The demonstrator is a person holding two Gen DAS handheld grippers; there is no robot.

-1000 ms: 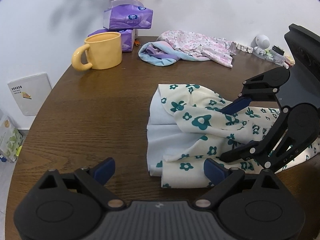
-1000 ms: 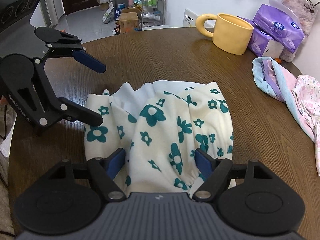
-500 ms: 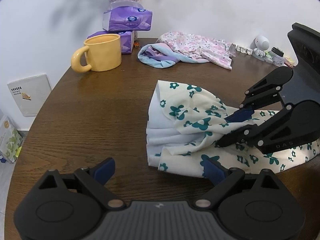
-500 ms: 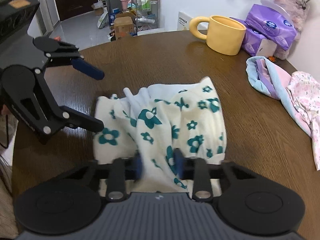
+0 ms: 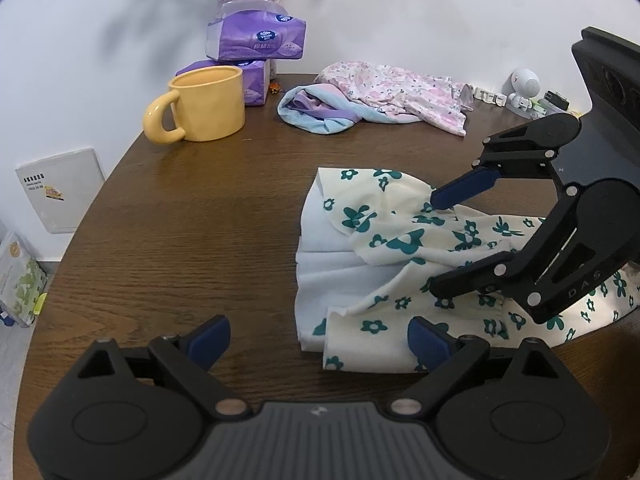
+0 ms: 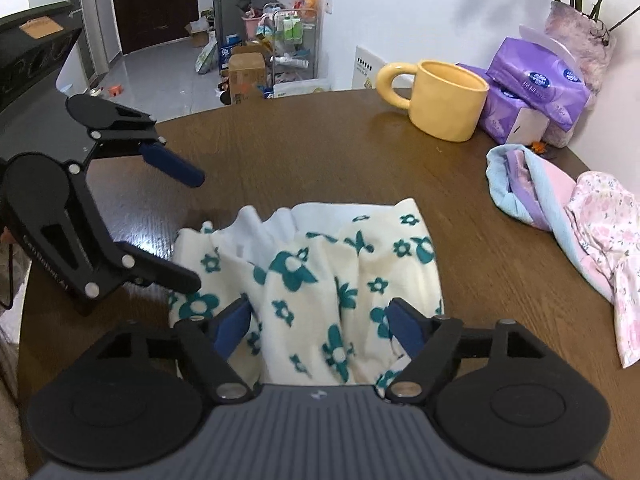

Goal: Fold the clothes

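Left wrist view: your left gripper sits at the bottom of the frame with its jaws wide and nothing between them; only the right finger overlaps the near edge of the garment. That flowered garment lies bunched at centre right on the desk, probably so both grippers can reach it. Your right gripper reaches in from the right, jaws opening over the cloth, pads not pressing it.

Right wrist view: the garment fills the lower centre, running between your right jaws as they open, so it lies loose and is not held. The left gripper hangs at left with jaws spread beside the garment's edge. The mug and spare clothes sit clear at upper right, apparently leaving room to fold.
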